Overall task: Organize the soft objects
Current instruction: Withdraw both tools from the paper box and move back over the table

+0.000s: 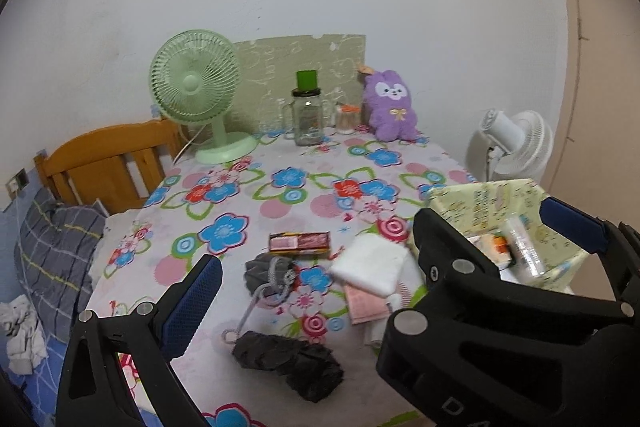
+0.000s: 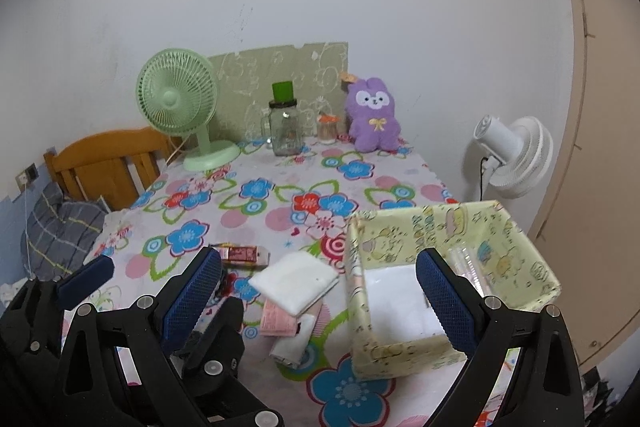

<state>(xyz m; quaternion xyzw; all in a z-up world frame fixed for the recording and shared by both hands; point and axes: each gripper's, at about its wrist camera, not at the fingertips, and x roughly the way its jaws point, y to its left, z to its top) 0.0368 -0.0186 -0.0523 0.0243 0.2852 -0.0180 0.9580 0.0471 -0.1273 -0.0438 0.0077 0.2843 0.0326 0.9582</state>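
While both grippers hang wide open and empty | left gripper above table: dark mesh puff near 11 o'clock, long black bundle at 6, axis 10-to-4 | right gripper: folded white cloth just left of yellow fabric box at 2 | counted: two dark items, one cloth, one box.

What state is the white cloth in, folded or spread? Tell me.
Folded. The white cloth lies as a compact layered rectangle on the table, left of the yellow box.
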